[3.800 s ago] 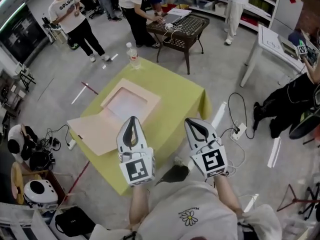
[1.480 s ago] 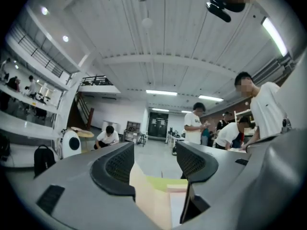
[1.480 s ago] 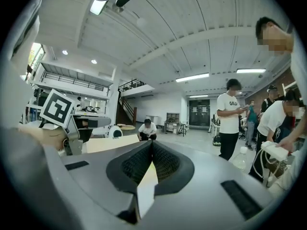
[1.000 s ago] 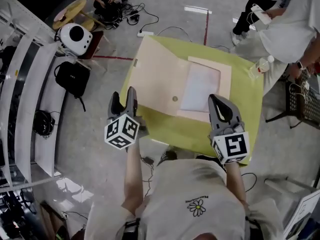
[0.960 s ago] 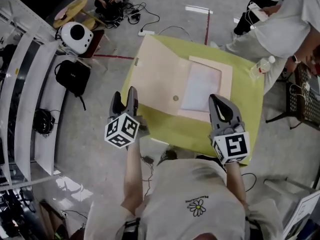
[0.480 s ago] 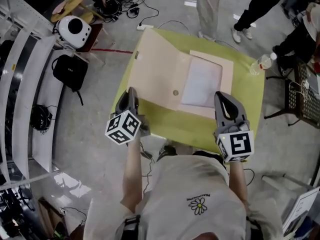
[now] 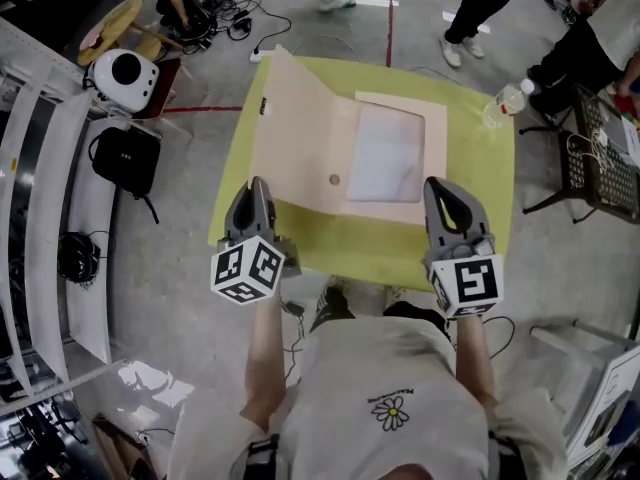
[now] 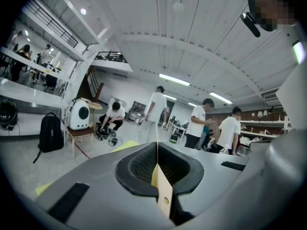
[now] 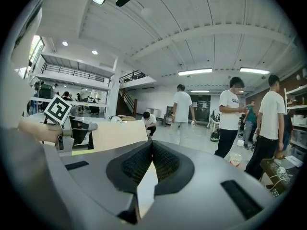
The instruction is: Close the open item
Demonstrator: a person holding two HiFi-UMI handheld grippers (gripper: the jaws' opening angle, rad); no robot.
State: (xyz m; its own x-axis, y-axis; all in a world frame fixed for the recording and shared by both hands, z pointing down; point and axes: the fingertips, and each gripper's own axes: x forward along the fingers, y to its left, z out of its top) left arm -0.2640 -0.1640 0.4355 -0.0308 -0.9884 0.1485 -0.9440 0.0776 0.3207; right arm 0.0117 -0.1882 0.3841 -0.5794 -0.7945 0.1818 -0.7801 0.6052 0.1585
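A big open folder of peach cardboard (image 7: pixel 395 211) lies on a square table with a yellow-green cloth (image 7: pixel 480 208), in the middle of the head view. Its right half lies flat on the cloth, with a white sheet (image 7: pixel 385 153) set in it. Its left half, the wide flap (image 7: pixel 300 118), is tipped up off the cloth, and a small round button (image 7: pixel 334 179) sits on it near the fold.

The left gripper (image 7: pixel 256 188) is at the lower left of the folder. Its 2 jaws have just been closing and are now pressed together on the near edge of the flap; in the left gripper view a thin strip of peach card (image 8: pixel 164 195) runs right between the dark pads.

The right gripper (image 7: pixel 438 184) is at the lower right corner of the folder. In the right gripper view its 2 jaws meet at the tips, with a pale wedge of card (image 9: pixel 146 186) caught between them (so each gripper pinches its own side of the folder). The same view shows the flap standing up at the left, beside the left gripper.

A clear plastic bottle (image 7: pixel 503 103) stands at the upper right corner of the table. At the upper left of the head view, off the table, there is a round white case (image 7: pixel 125 68) and below it a black backpack (image 7: pixel 125 158) on the grey floor. A few people stand along the top edge.
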